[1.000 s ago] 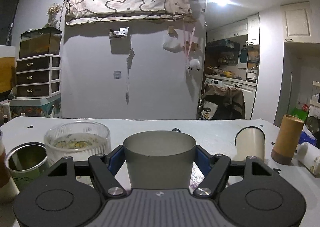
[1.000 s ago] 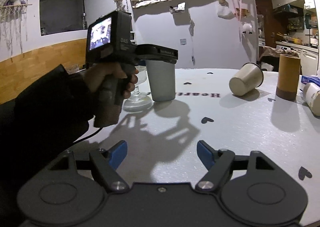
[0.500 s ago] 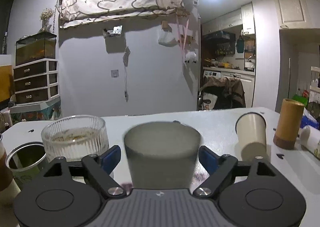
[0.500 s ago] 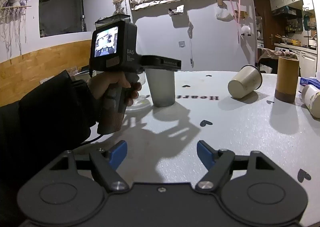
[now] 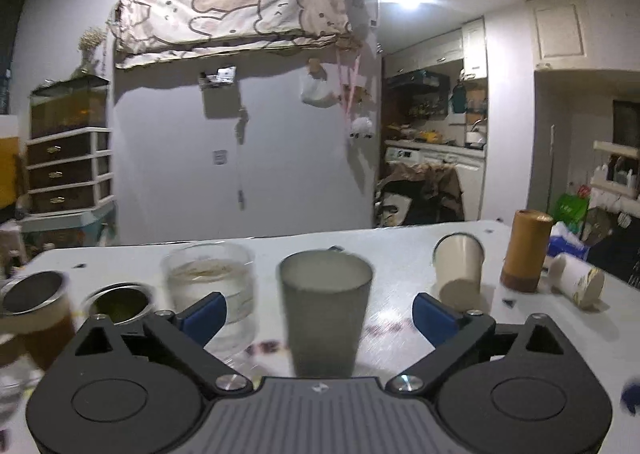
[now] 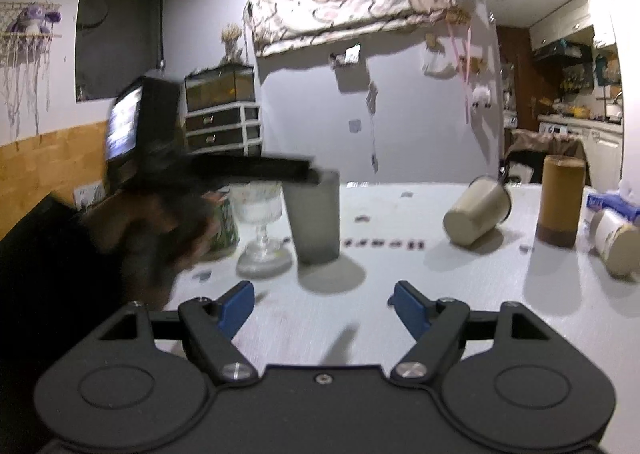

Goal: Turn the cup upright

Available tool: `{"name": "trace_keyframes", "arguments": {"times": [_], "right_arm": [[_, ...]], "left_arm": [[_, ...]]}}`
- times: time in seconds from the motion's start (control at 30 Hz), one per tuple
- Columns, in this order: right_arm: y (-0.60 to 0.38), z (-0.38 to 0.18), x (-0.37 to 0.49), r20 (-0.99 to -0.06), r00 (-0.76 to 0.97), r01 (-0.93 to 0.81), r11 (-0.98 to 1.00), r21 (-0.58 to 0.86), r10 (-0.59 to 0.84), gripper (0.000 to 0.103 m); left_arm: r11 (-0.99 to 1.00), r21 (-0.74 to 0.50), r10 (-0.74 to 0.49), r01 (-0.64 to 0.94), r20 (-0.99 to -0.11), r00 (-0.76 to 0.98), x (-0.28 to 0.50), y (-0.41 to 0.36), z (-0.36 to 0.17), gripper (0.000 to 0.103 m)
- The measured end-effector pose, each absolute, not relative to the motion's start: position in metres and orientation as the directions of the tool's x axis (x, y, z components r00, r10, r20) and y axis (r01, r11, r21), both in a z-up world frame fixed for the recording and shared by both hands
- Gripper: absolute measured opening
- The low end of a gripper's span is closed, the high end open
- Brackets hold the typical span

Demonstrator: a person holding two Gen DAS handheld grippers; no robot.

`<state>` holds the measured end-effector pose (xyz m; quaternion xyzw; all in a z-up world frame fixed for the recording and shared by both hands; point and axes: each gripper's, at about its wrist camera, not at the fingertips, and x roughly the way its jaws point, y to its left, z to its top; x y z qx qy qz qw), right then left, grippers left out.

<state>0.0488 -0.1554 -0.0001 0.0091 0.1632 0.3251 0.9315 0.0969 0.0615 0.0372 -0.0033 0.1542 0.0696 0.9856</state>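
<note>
Two tools are in view, both spread wide and holding nothing: the left tool with its blue fingertips clear of the grey cup standing between them, and the right tool low over bare counter. Cups and tumblers can be counted as follows: one grey cup, upright with its mouth up, near the middle of the counter; one cream cup lying tipped on its side to the right; one stemmed glass bowl just left of the grey cup; two metal-rimmed tumblers at the far left. One tall brown cylinder stands at the right, with one white container lying on its side beyond it. In the right wrist view the left tool's body and the hand gripping it are smeared by motion, and its dark bar crosses the grey cup's rim. The grey cup looks matte, plain and tapered, its base cut off in the left view by the tool's body.
</note>
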Motion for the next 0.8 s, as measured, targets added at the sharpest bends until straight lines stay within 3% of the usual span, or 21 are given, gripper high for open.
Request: {"name": "trace_keyframes", "arguments": {"times": [0.3,0.8], "right_arm": [[-0.158,0.014,0.046,-0.232,0.783,-0.570,0.815,0.103,0.577,0.080],[-0.163,0.016,0.029,-0.201,0.836,-0.514,0.857,0.039,0.511,0.103]], "left_arm": [[0.985,0.044,0.173,-0.167,-0.272,0.947,0.017,0.070,0.044,0.103],[0.971,-0.020,0.227,-0.238,-0.237,0.945,-0.063,0.060,0.037,0.103]]}}
